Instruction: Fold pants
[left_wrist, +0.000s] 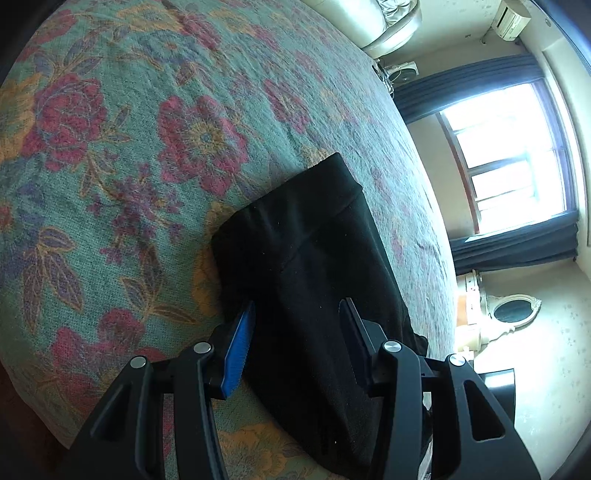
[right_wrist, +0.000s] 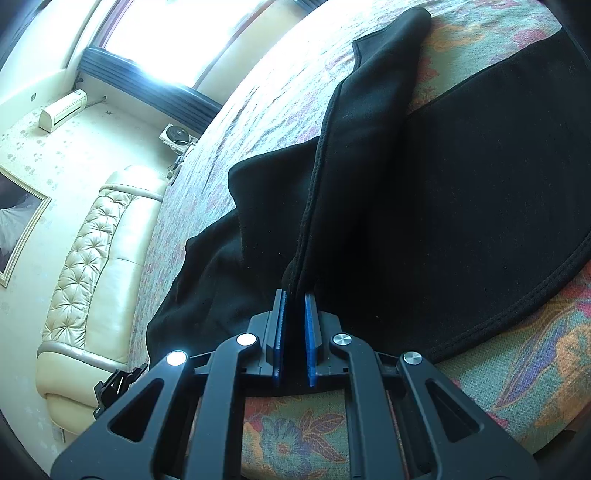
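Observation:
Black pants (left_wrist: 314, 240) lie on a floral bedspread (left_wrist: 129, 147), one flat folded length running away from my left gripper (left_wrist: 299, 304). The left jaws stand apart astride that length. The blue pad (left_wrist: 240, 332) sits at its left edge, the other finger (left_wrist: 354, 325) rests over the cloth, and nothing is bunched between them. In the right wrist view the pants (right_wrist: 461, 184) spread wide across the bedspread (right_wrist: 517, 369). My right gripper (right_wrist: 295, 295) is shut on a pinched fold of them, and a stitched hem runs up and away from the pads.
A cream tufted headboard (right_wrist: 92, 258) stands beside the bed, with a small fan (right_wrist: 177, 134) and a wall air conditioner (right_wrist: 62, 110) behind it. A bright window (left_wrist: 509, 158) with dark curtains and a dresser with an oval mirror (left_wrist: 513, 310) lie past the bed's far edge.

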